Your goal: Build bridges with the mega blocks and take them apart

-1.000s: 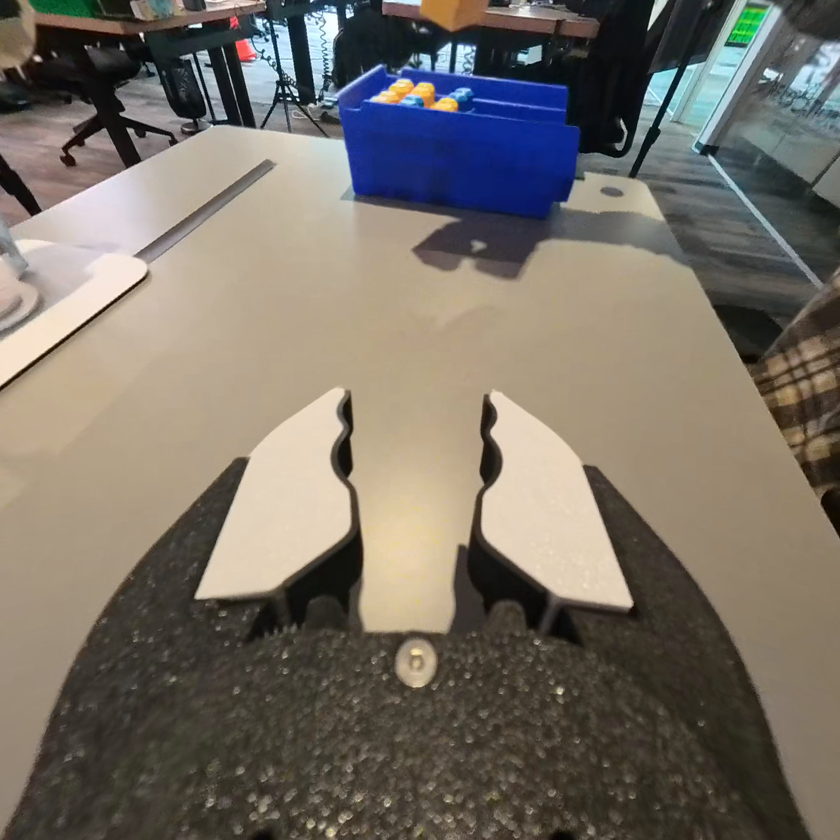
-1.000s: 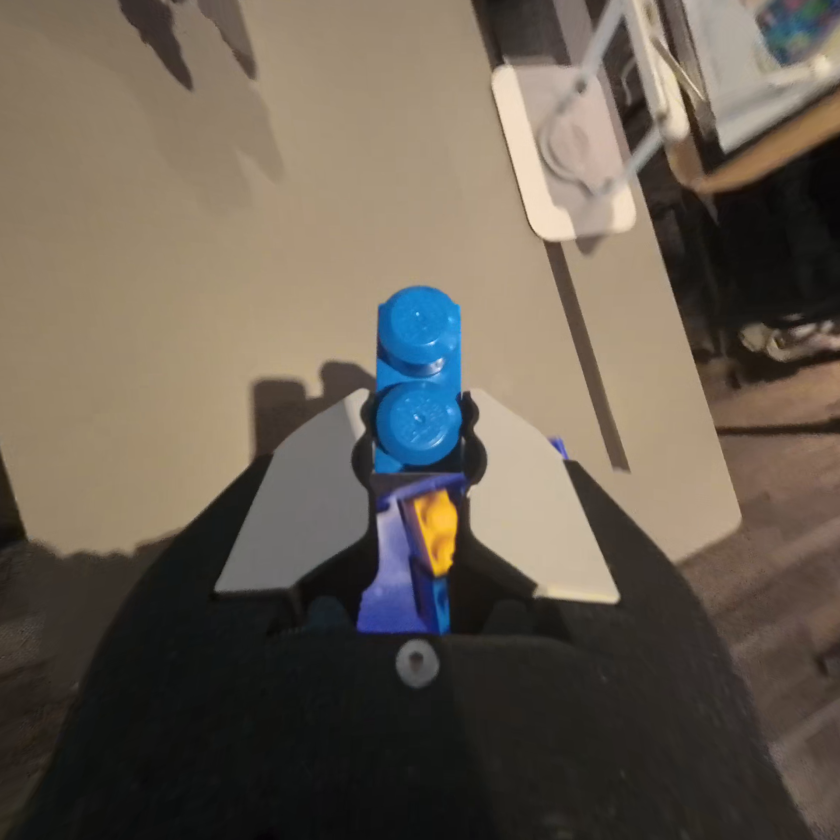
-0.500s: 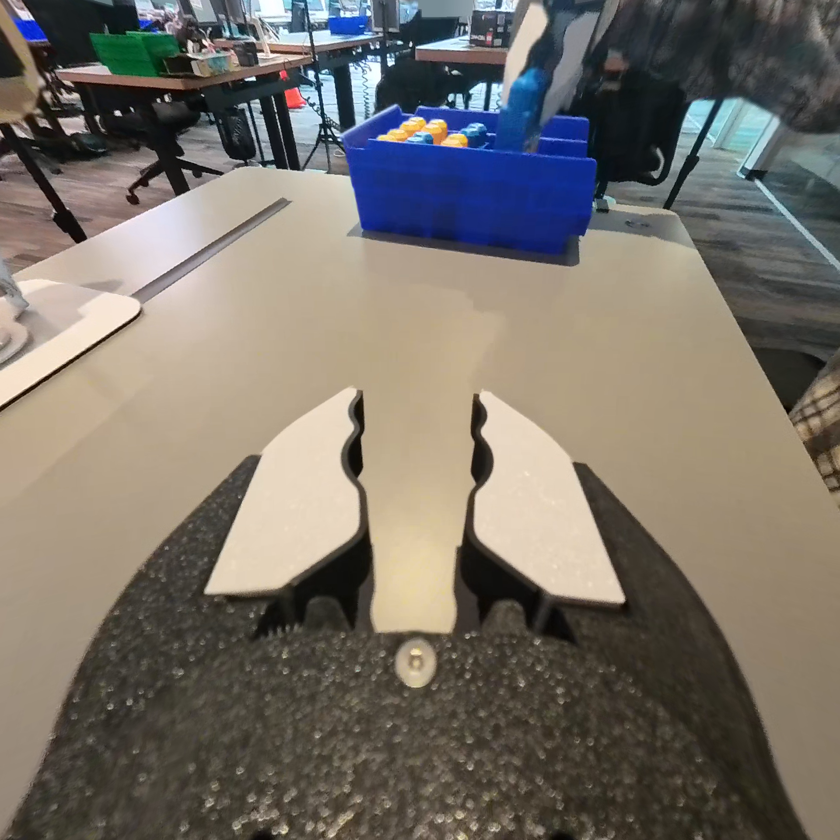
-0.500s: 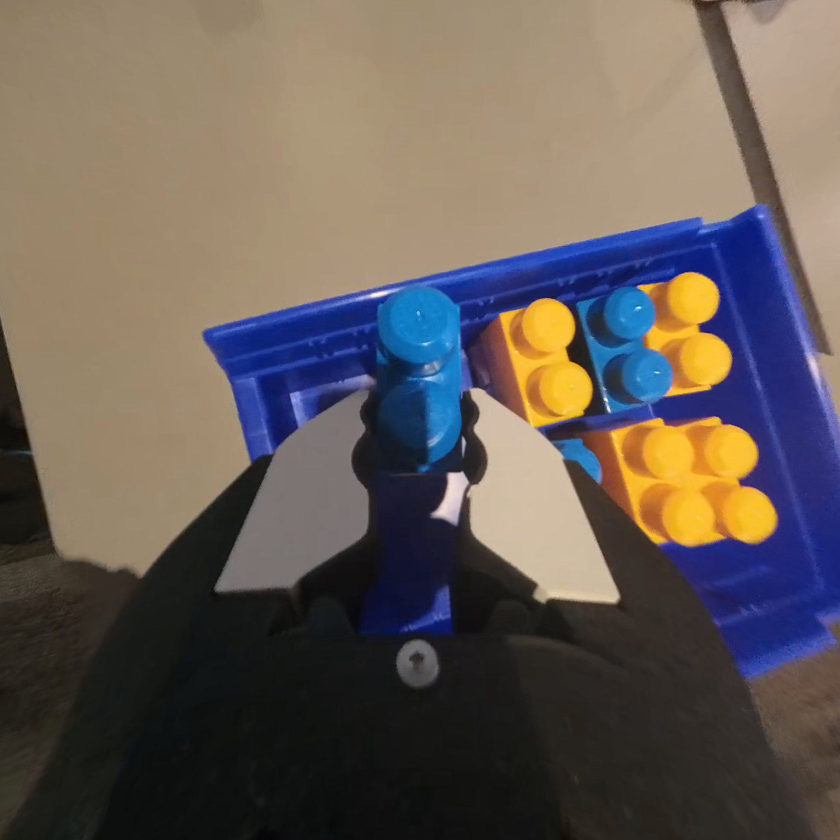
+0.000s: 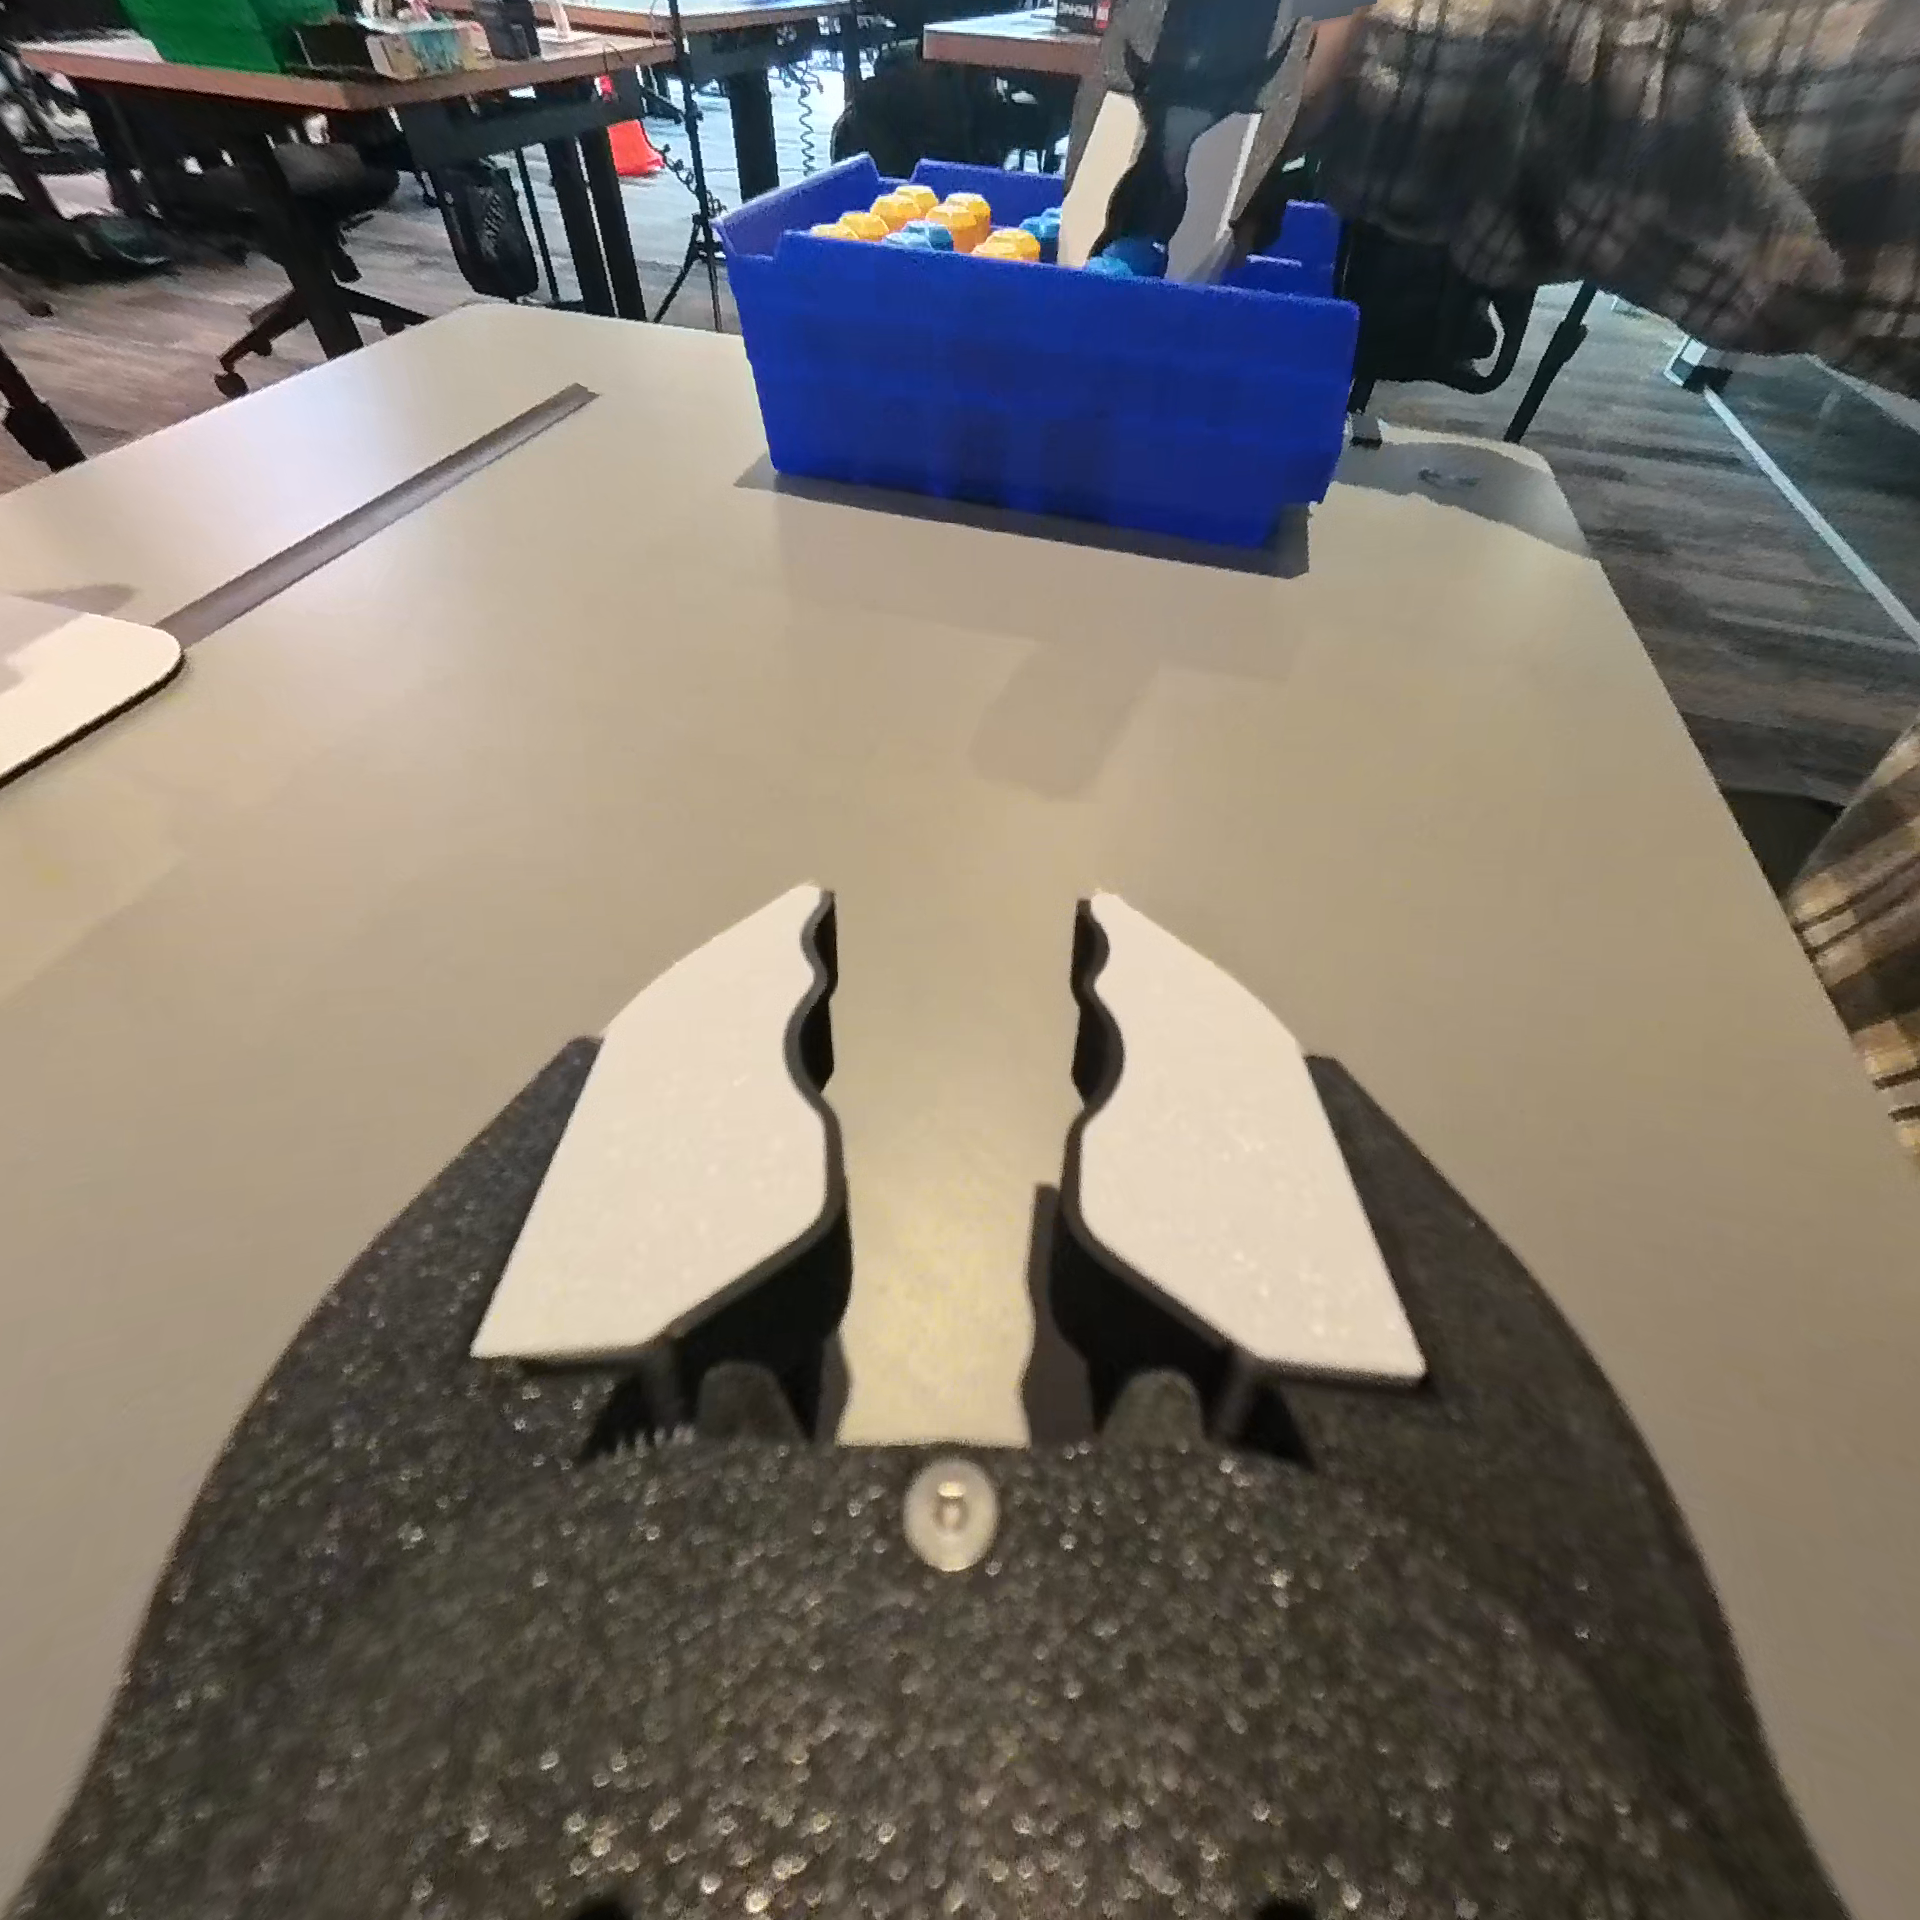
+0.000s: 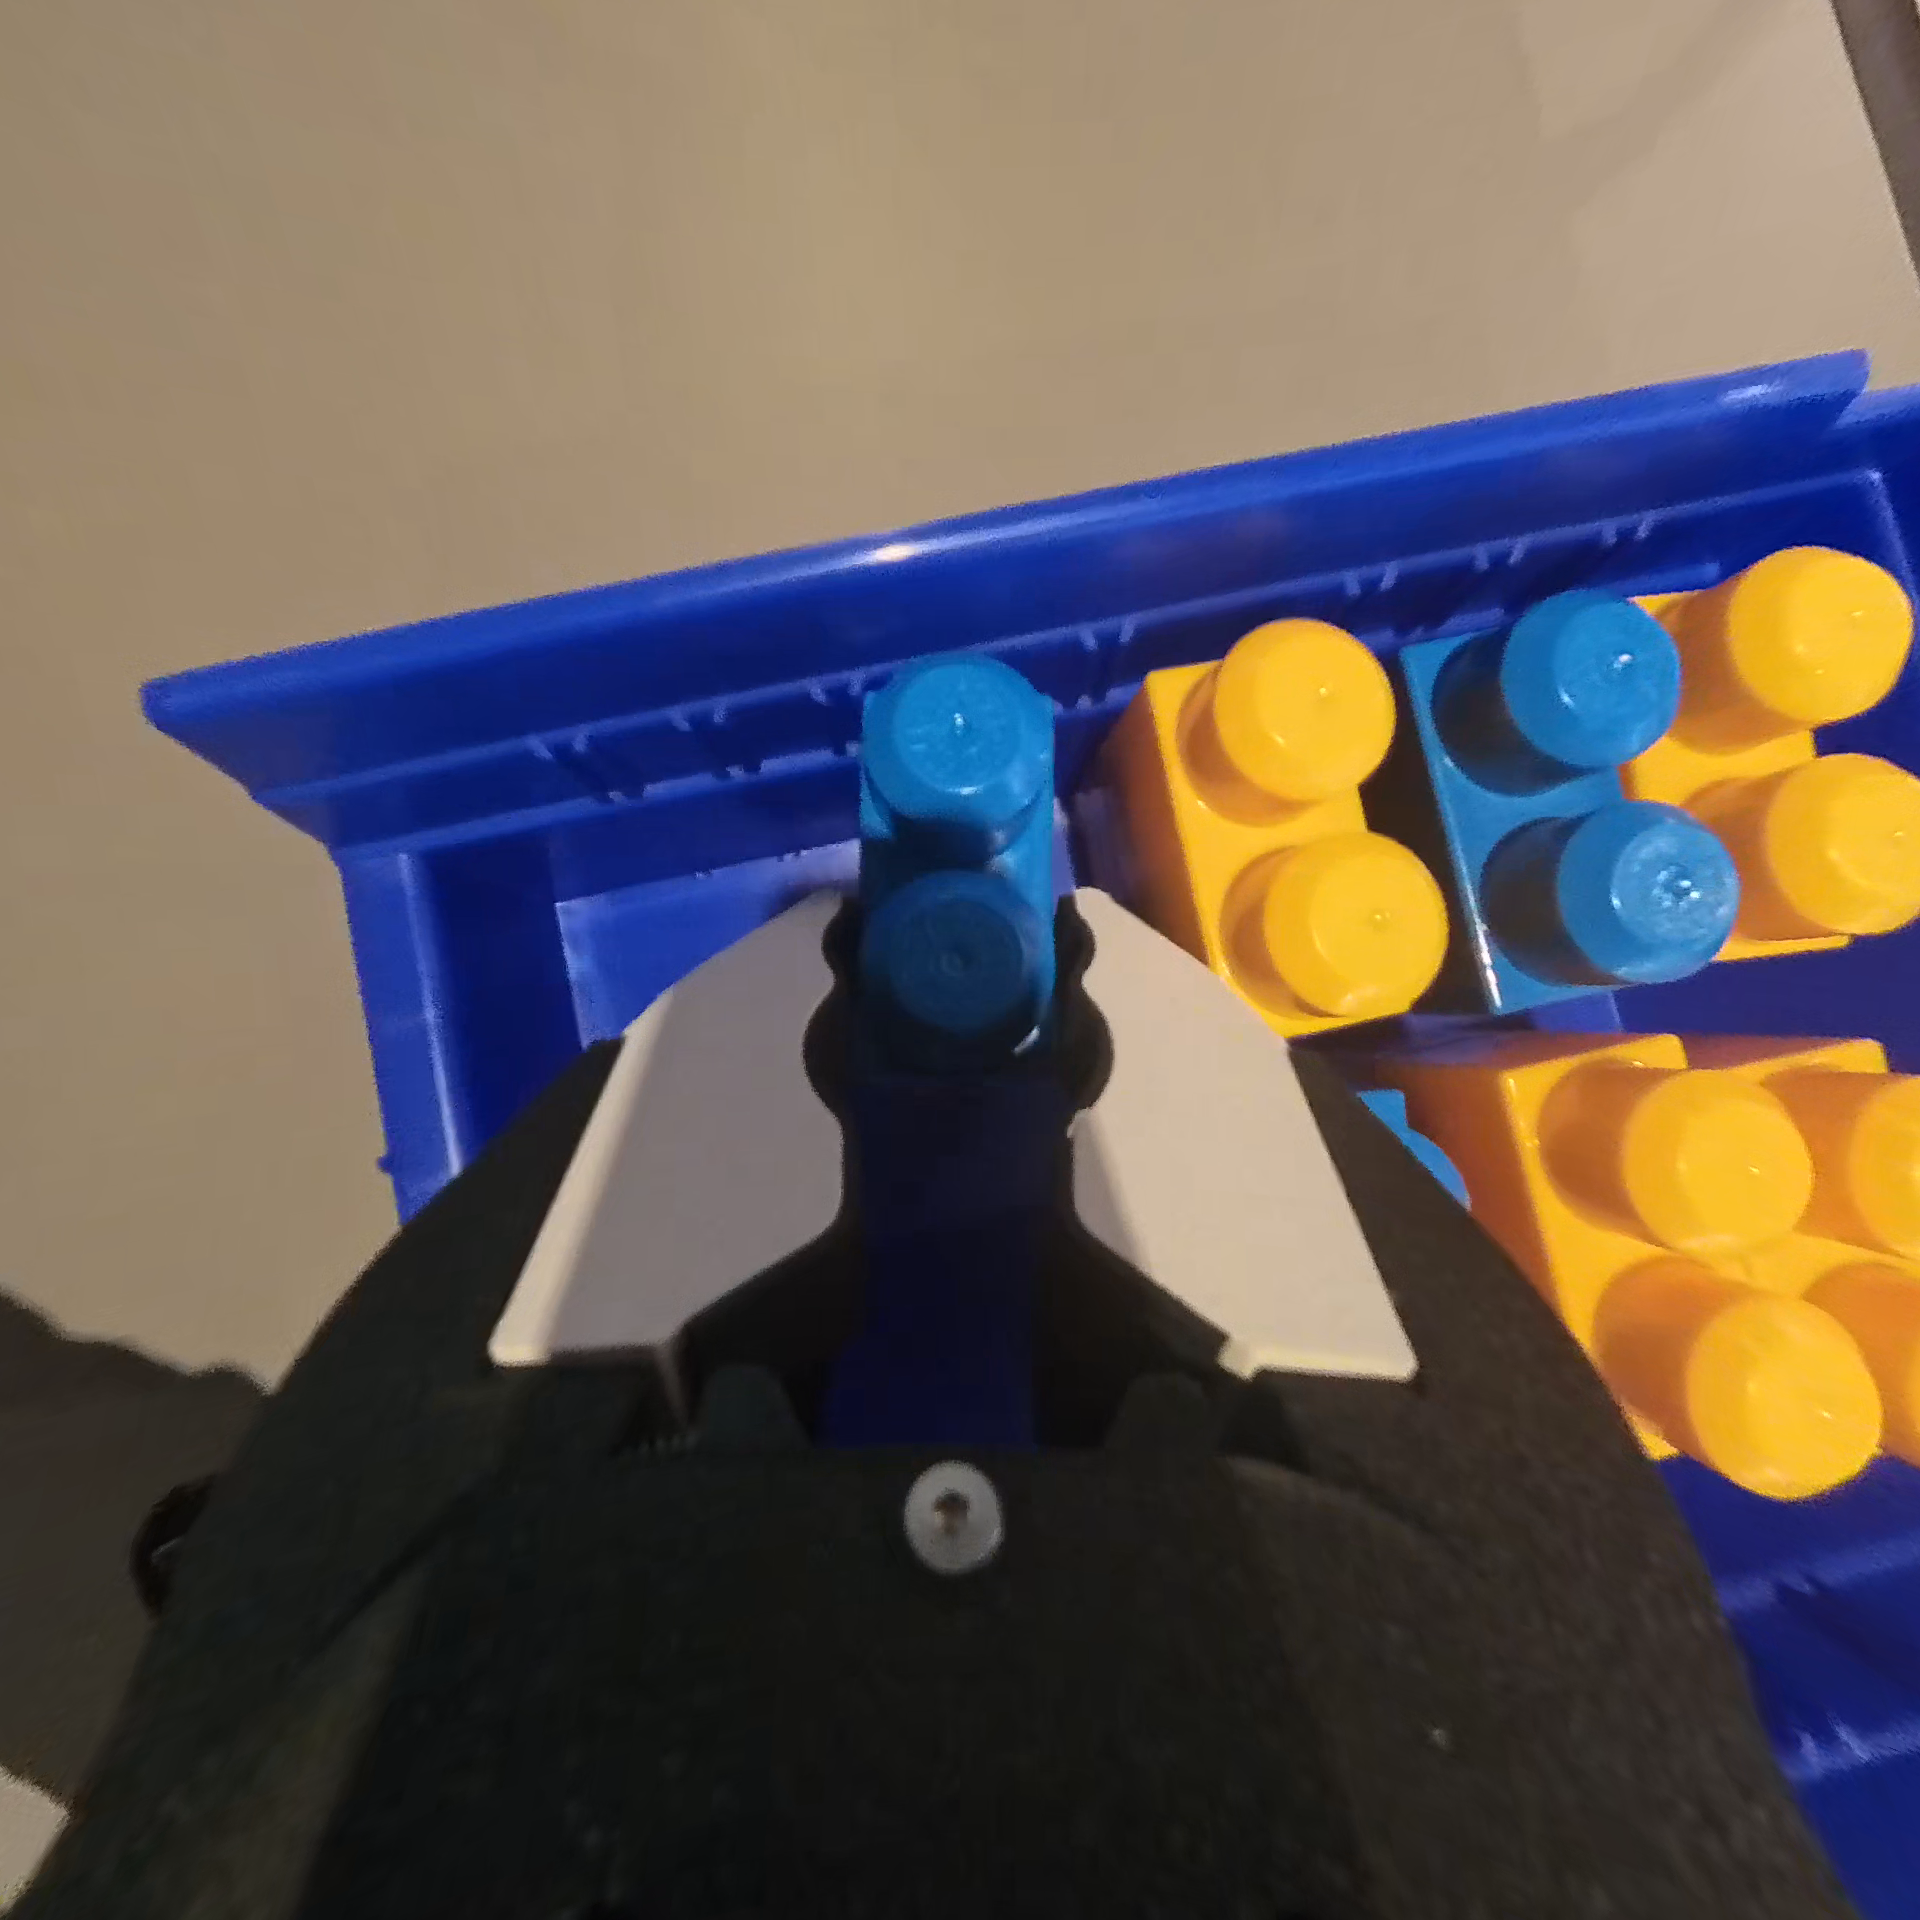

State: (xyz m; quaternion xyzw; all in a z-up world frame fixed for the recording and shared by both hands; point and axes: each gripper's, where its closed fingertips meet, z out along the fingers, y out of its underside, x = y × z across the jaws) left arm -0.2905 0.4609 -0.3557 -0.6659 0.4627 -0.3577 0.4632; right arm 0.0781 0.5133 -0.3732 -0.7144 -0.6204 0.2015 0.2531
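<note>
- Your right claw [image 6: 956,935] is clamped on a two-stud blue block [image 6: 951,831], studs facing the camera, held at the centre of the right wrist frame inside the near-left corner of the blue bin [image 6: 623,665].
- To the right of that block in the same frame, yellow blocks [image 6: 1309,821] and another blue block [image 6: 1569,800] lie packed in the bin, studs up.
- Your left claw [image 5: 951,997] sits low in the left wrist frame, jaws apart with nothing between them, over bare table [image 5: 520,831].
- In the left wrist frame the bin stands at the upper centre, at the table's far end, with your right claw reaching down into it from the top edge.
- No bridge stands anywhere on the table in either view, and no loose blocks lie outside the bin.
- Judging by that, you are either putting away the last piece of a dismantled bridge or lifting out a first piece; the pictures alone cannot settle which.
- If it is a return, only the release is left.
</note>
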